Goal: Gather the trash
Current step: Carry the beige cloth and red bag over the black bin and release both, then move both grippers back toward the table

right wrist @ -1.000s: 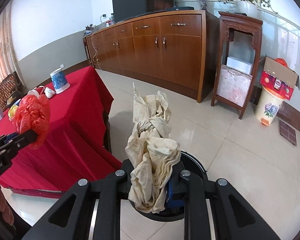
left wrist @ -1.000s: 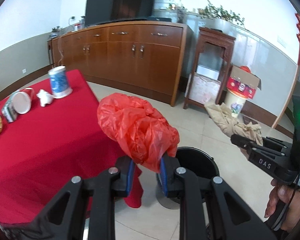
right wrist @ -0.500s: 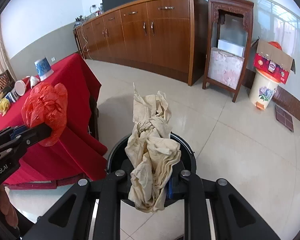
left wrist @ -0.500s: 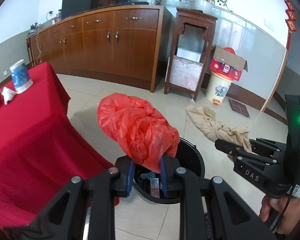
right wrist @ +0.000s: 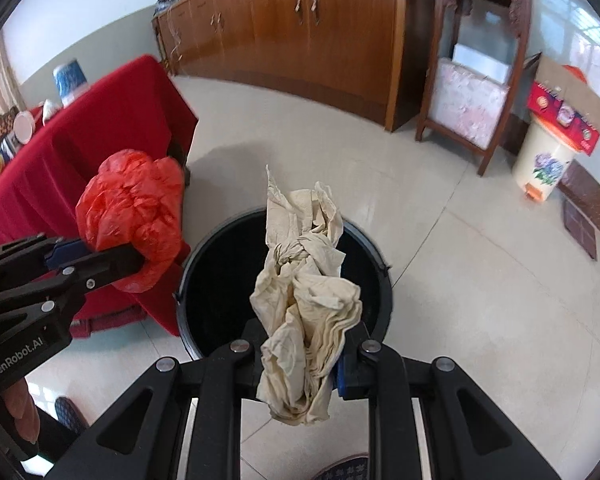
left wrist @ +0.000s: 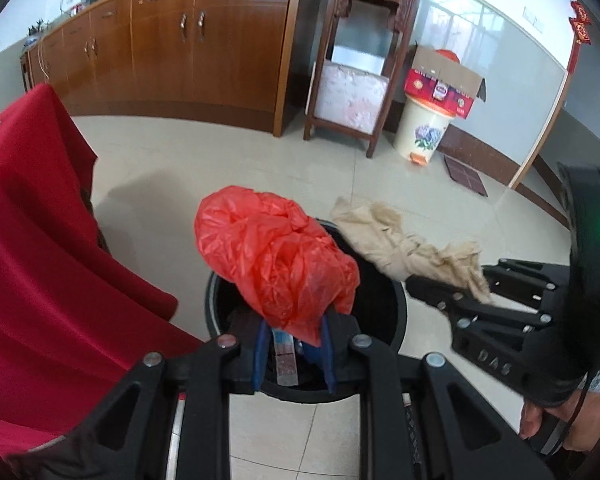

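Red crumpled plastic bag (left wrist: 276,260) fills the middle of the left wrist view, pinched at its lower end between the blue pads (left wrist: 259,354) of the left claw (left wrist: 294,356), whose jaws stand narrow and clamped on it. Behind and under the bag sits the round black trash bin (left wrist: 384,304) on the pale tiled floor (left wrist: 220,160), with some packaging visible inside it near the pads. At the left edge hangs the red cloth of the table (left wrist: 40,260). At the right edge the right claw (left wrist: 444,288) reaches in, gripping a beige crumpled paper wad (left wrist: 404,248) that lies over the bin's far right rim. In the upper part stand a long brown wooden cabinet (left wrist: 188,48), a dark wooden stand (left wrist: 356,72) and a cream flowered pedal bin (left wrist: 420,132) with a cardboard box (left wrist: 444,76) on top

Beige wad (right wrist: 304,300) again, now in the centre of the right wrist view, squeezed between the right claw's (right wrist: 304,356) narrow jaws and rising upright over the open mouth of the black bin (right wrist: 216,280). At the left, the left claw (right wrist: 112,256) holds the red bag (right wrist: 136,216) just beside the bin's left rim, in front of the red table (right wrist: 112,120). On the table's far end, upper left, stand a blue-and-white cup (right wrist: 70,80) and a few small items too blurred to name
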Action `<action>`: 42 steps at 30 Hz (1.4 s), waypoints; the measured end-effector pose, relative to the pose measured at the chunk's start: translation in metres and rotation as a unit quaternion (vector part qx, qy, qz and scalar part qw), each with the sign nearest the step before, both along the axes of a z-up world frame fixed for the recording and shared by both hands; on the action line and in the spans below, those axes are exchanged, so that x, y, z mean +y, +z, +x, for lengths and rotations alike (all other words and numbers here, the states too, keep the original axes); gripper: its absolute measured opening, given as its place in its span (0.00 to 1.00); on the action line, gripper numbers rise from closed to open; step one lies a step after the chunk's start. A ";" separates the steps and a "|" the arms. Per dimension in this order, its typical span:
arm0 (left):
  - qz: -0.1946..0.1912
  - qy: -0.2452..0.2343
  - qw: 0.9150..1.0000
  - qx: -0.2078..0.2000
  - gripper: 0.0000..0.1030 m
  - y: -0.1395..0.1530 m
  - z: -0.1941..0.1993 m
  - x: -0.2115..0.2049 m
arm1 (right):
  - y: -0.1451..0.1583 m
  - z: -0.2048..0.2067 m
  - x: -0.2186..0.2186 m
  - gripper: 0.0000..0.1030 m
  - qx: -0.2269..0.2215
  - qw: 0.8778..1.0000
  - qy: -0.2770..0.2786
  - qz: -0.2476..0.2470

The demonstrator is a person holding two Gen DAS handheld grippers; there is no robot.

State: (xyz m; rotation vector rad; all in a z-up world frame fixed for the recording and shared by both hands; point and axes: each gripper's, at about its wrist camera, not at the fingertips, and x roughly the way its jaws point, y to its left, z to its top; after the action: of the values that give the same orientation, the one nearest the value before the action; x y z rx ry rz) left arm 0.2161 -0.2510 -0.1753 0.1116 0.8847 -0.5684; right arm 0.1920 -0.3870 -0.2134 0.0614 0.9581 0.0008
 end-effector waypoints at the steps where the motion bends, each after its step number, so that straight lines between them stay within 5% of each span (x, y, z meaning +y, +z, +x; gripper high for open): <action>1: 0.000 -0.002 1.000 0.007 0.23 -0.005 0.003 -0.002 | -0.007 0.003 0.001 0.22 0.008 1.000 0.008 -0.005; 9: -0.013 -0.013 0.997 0.082 0.23 -0.040 0.022 -0.012 | -0.055 0.026 0.007 0.22 0.051 0.997 0.056 -0.018; 12: -0.026 -0.013 0.993 0.111 0.34 -0.049 0.029 -0.012 | -0.064 0.033 0.012 0.23 0.058 0.995 0.073 -0.029; 14: -0.017 0.006 0.995 0.103 0.68 -0.049 0.030 -0.006 | -0.070 0.035 0.016 0.37 0.060 0.994 0.077 -0.056; 15: -0.011 0.025 0.996 0.088 0.81 -0.047 0.029 0.000 | -0.072 0.034 0.014 0.67 0.055 0.993 0.075 -0.069; 16: -0.009 0.036 0.996 0.077 0.83 -0.044 0.028 0.007 | -0.072 0.031 0.013 0.88 0.045 0.993 0.075 -0.073; 22: 0.034 0.060 0.997 0.027 0.98 -0.031 0.010 0.030 | -0.070 0.022 0.008 1.00 0.047 0.995 0.058 -0.072; 42: 0.025 0.100 0.994 -0.040 1.00 0.032 -0.028 0.087 | 0.017 -0.014 0.046 1.00 -0.029 0.999 0.005 -0.016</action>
State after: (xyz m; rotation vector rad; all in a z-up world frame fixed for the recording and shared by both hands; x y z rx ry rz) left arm 0.1883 -0.1643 -0.1432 0.0890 0.8218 -0.3525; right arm 0.1781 -0.3407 -0.1969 0.0268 0.9000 -0.0045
